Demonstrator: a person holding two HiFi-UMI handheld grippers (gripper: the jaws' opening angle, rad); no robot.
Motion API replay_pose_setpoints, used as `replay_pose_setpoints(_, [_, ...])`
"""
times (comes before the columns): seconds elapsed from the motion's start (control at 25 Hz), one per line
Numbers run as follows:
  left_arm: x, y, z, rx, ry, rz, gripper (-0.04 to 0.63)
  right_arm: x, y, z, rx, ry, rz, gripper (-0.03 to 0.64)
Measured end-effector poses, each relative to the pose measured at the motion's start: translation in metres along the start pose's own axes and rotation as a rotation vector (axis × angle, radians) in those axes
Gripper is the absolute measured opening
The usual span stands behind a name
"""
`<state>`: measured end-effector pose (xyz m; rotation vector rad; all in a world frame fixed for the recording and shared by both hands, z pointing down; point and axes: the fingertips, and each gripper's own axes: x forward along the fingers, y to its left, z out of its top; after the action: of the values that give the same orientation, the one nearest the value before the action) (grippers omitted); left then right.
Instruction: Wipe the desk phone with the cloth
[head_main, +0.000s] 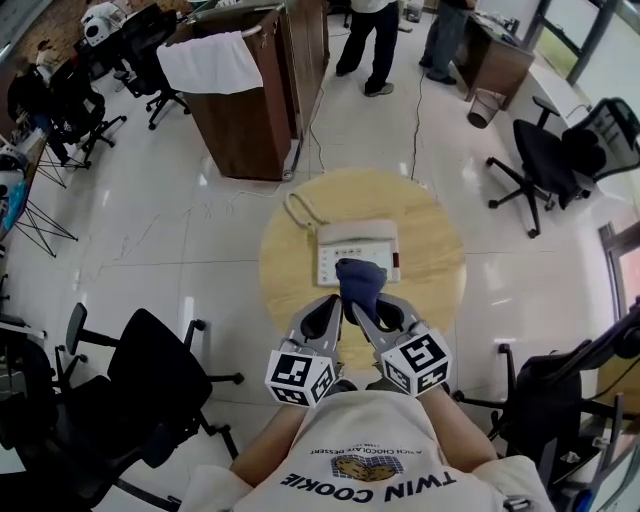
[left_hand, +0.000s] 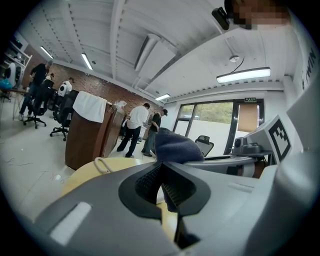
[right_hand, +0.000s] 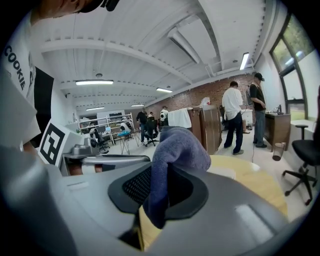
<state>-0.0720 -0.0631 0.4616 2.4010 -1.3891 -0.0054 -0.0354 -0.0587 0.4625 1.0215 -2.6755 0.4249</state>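
A white desk phone (head_main: 357, 243) lies on the round wooden table (head_main: 438, 262), and its handset (head_main: 297, 210) rests off the base at the left. A dark blue cloth (head_main: 360, 284) is bunched over the phone's near edge. Both grippers meet at it: my left gripper (head_main: 343, 303) comes in from the left and my right gripper (head_main: 369, 308) from the right. In the right gripper view the cloth (right_hand: 175, 150) drapes out of the shut right gripper (right_hand: 160, 180). In the left gripper view the left gripper (left_hand: 161, 172) is shut with the cloth (left_hand: 175, 146) rising at its tip.
A wooden lectern (head_main: 245, 100) with a white towel stands beyond the table. Black office chairs sit at my near left (head_main: 150, 375) and far right (head_main: 550, 160). Two people (head_main: 375, 40) stand at the back, near a desk and a waste bin (head_main: 485, 106).
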Motion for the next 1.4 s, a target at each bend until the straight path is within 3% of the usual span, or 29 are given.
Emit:
replay_pose_setpoints(0.28, [0.007, 0.035, -0.010, -0.009, 0.035, 0.019, -0.008, 0.058, -0.002, -0.013, 0.078, 0.060, 0.049, 0.064])
replay_pose_setpoints(0.52, [0.005, 0.060, -0.014, -0.013, 0.044, 0.078, -0.008, 0.109, -0.007, -0.037, 0.100, 0.153, 0.080, 0.064])
replay_pose_setpoints(0.72, [0.000, 0.076, -0.013, -0.029, 0.042, 0.125, -0.008, 0.151, -0.013, -0.055, 0.191, 0.227, 0.118, 0.064])
replay_pose_setpoints(1.12, [-0.001, 0.087, -0.010, -0.041, 0.038, 0.158, -0.008, 0.187, -0.028, -0.092, 0.221, 0.366, 0.040, 0.064])
replay_pose_setpoints(1.4, [0.008, 0.083, -0.013, -0.039, 0.050, 0.142, -0.008, 0.179, -0.046, -0.100, 0.247, 0.396, -0.009, 0.064])
